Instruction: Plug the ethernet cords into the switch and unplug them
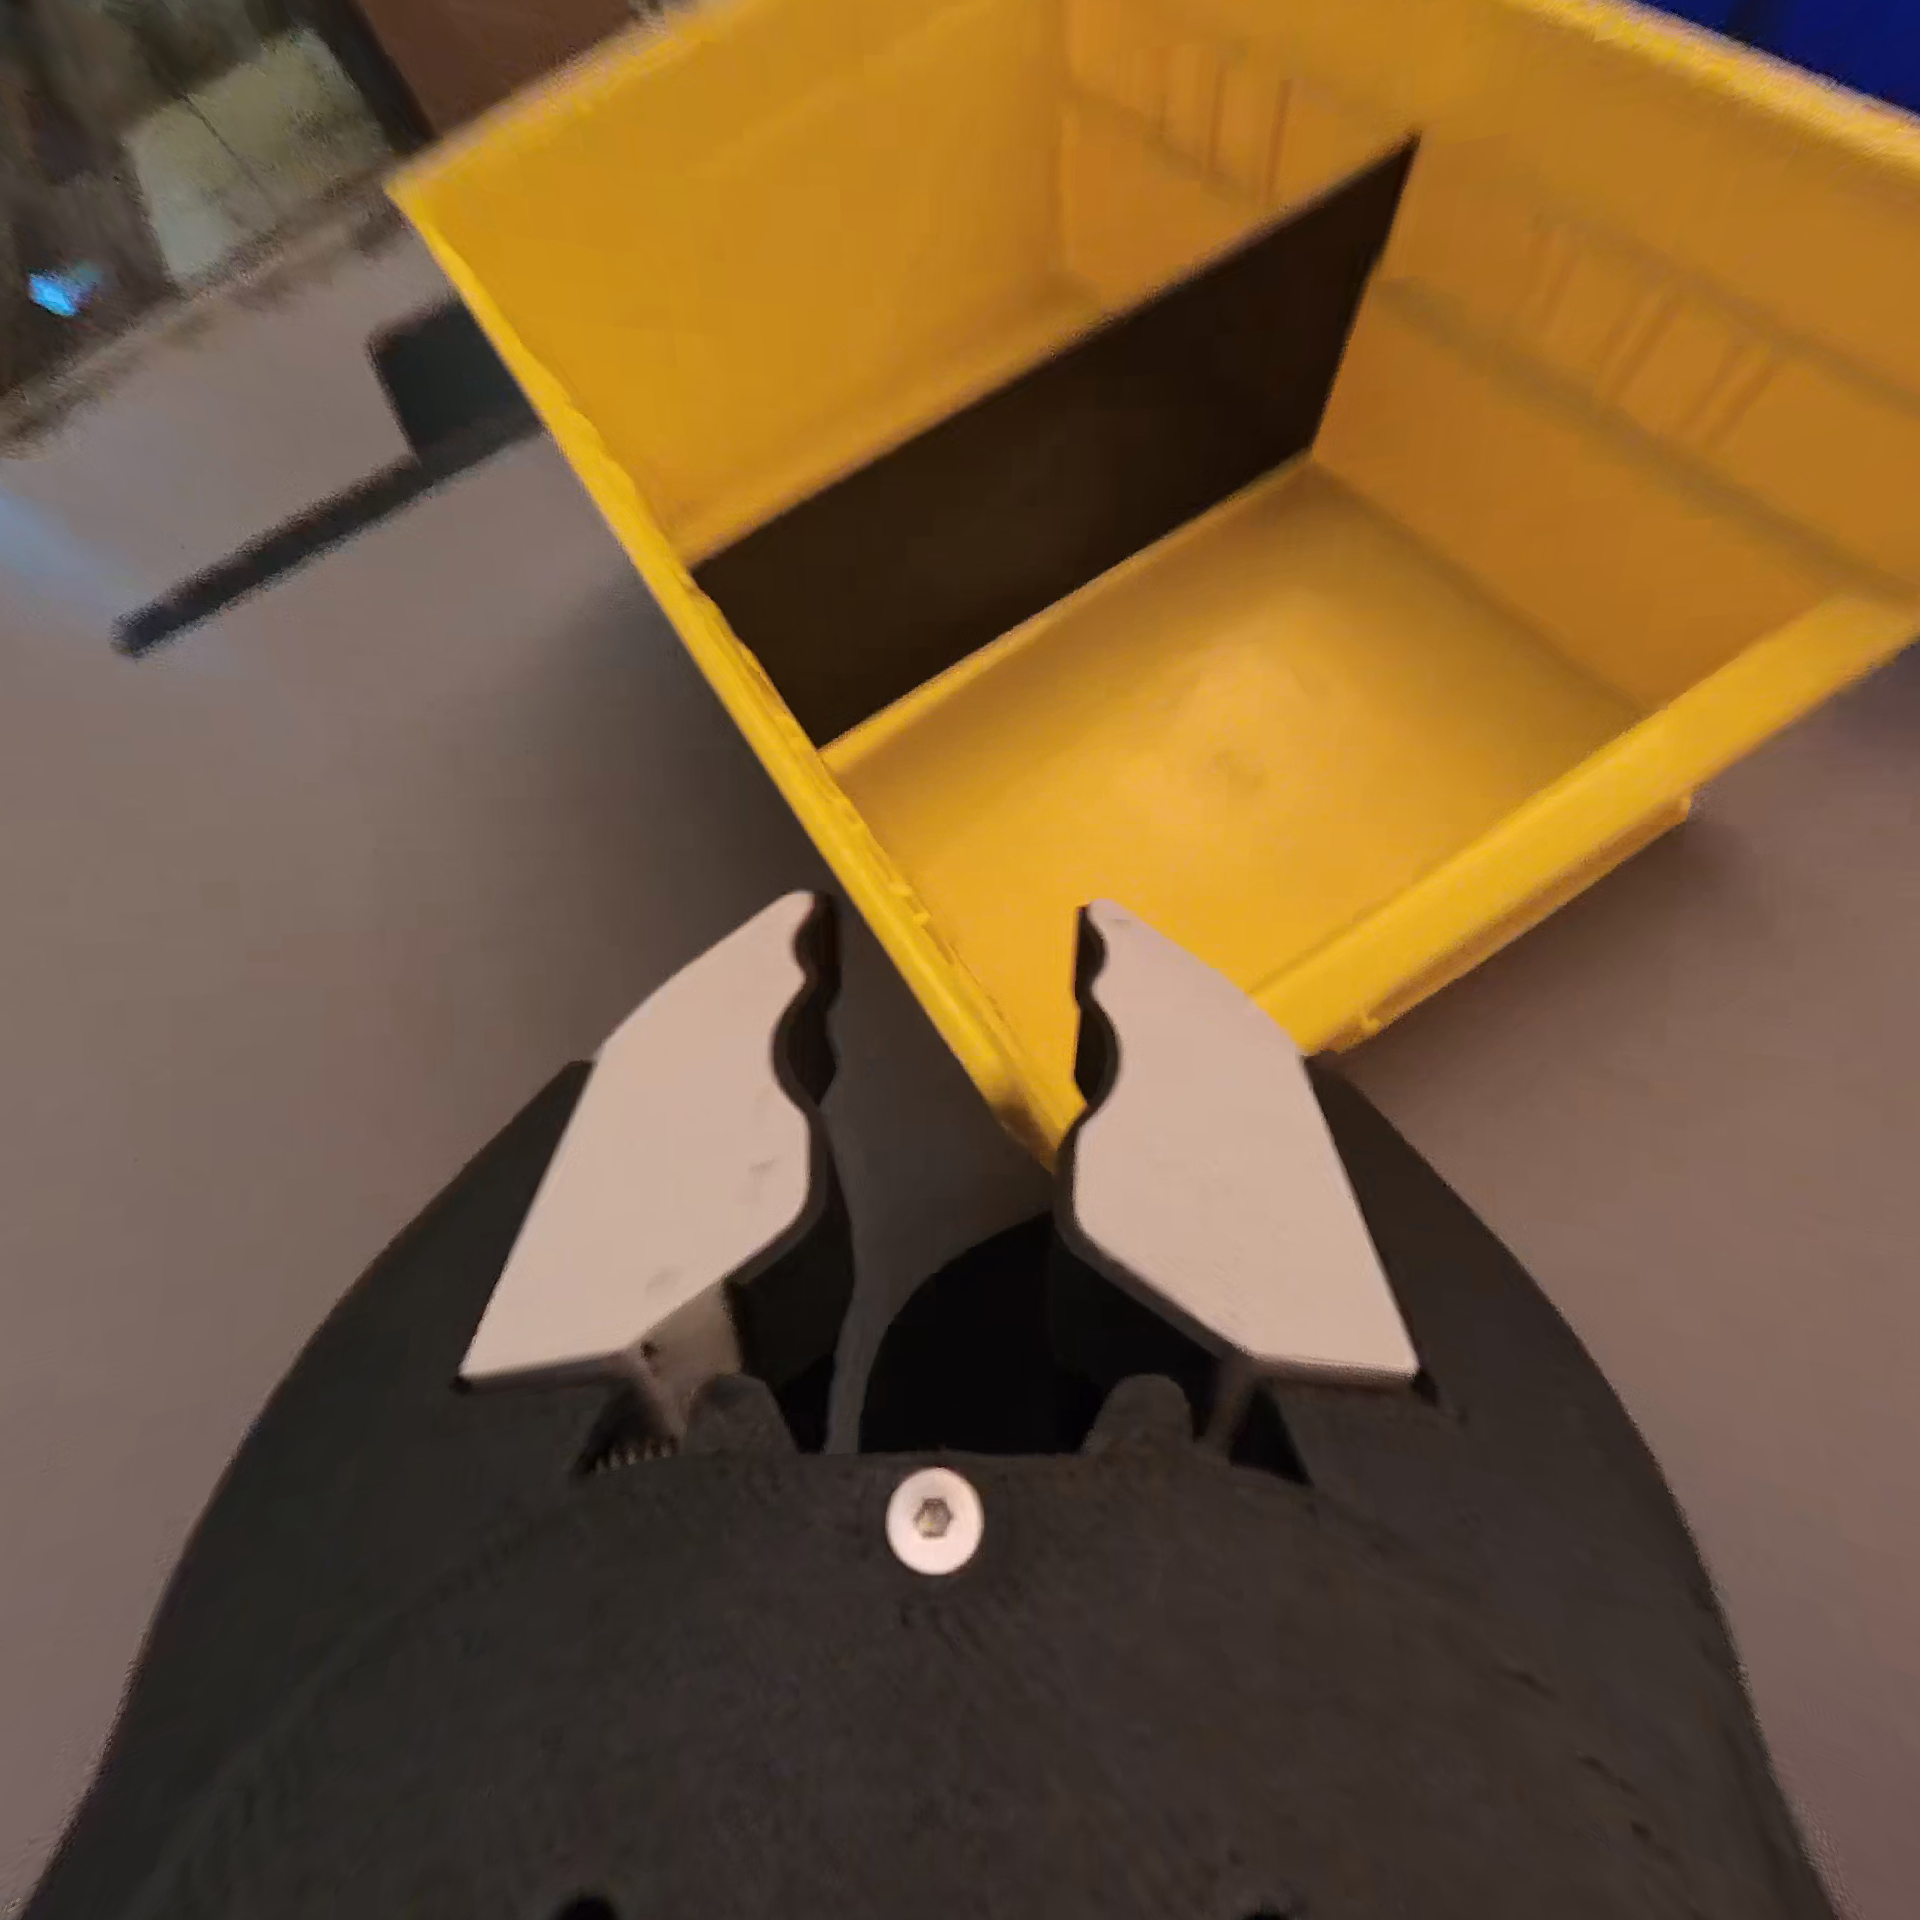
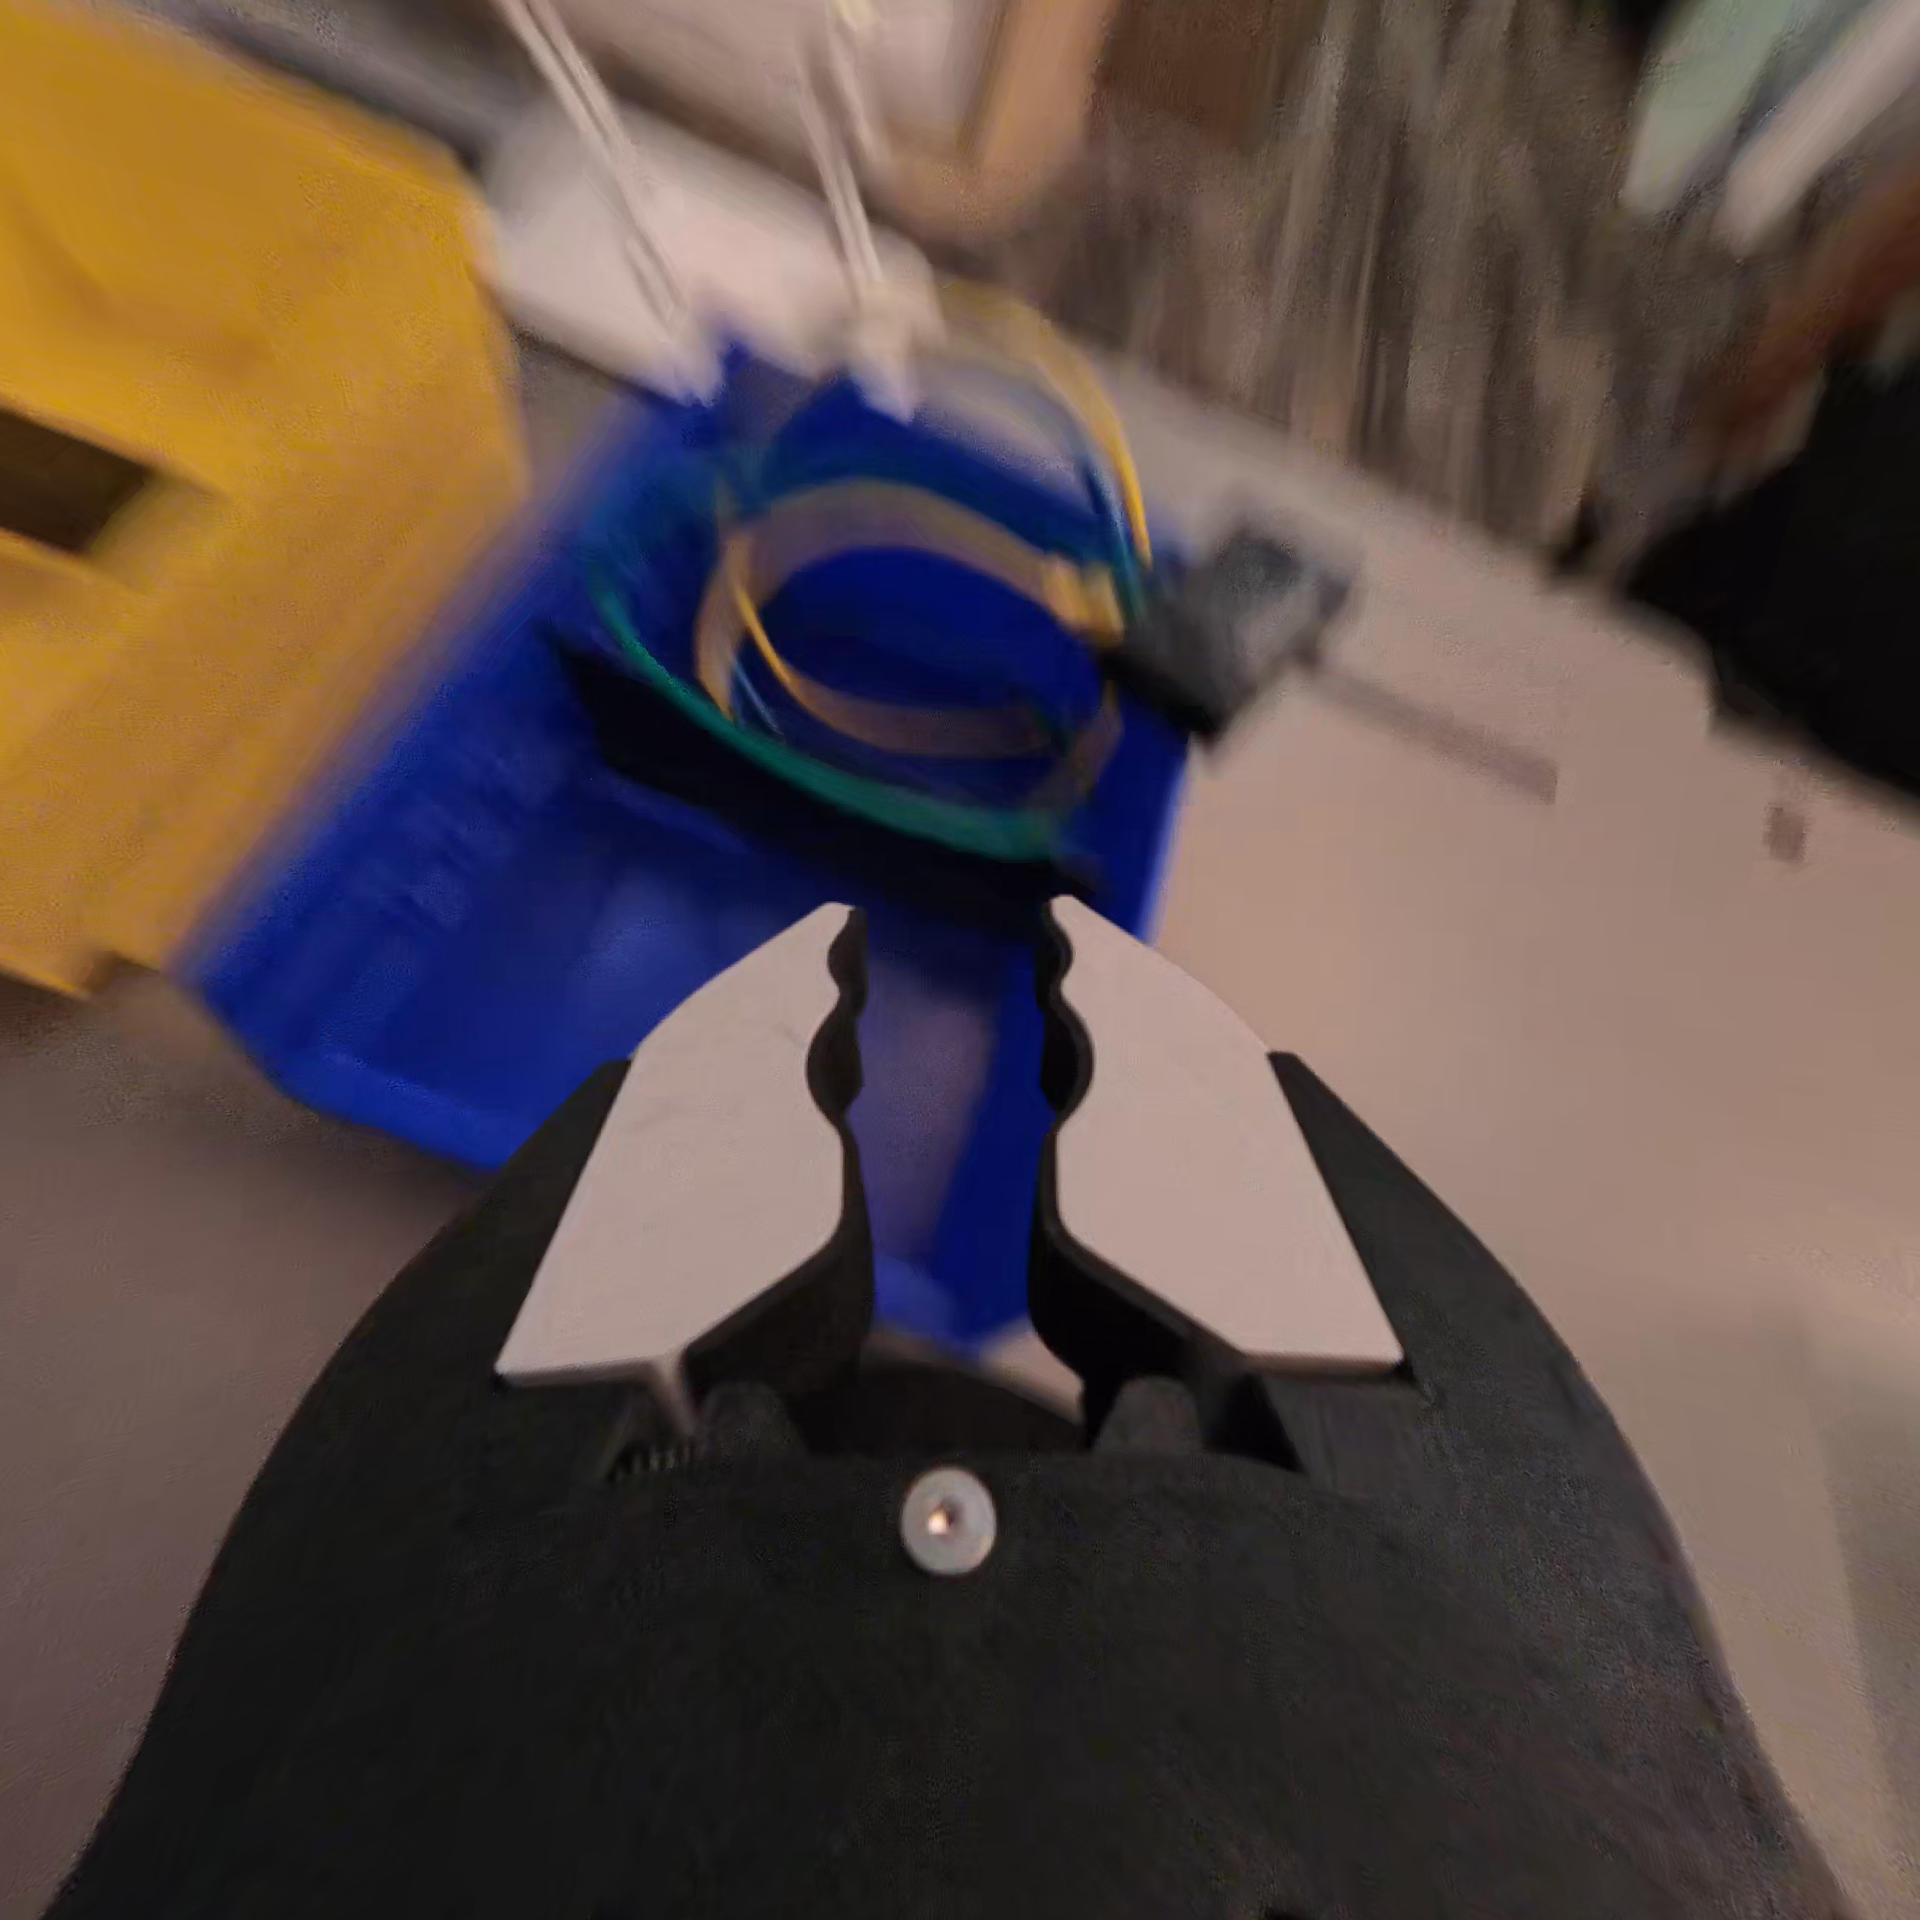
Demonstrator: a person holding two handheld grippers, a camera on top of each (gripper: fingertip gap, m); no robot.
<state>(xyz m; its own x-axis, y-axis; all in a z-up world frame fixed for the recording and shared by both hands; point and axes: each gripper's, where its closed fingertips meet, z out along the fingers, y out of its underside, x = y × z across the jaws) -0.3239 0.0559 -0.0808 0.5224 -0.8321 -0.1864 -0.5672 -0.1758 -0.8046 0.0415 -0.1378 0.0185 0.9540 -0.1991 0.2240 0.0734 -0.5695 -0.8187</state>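
Landmark: divided bin, standing on table. Divider crosses bin from side wall to side wall, splitting it into near and far compartment. Left of bin, on table: box, near bin's far corner. Right of bin, just beside it: second bin. Inside second bin: coiled cords. Beyond second bin's right edge: small device, too blurred to identify.

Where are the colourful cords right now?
In the right wrist view the coiled cords lie in the blue bin, ahead of the open right gripper. The yellow bin stands to its left.
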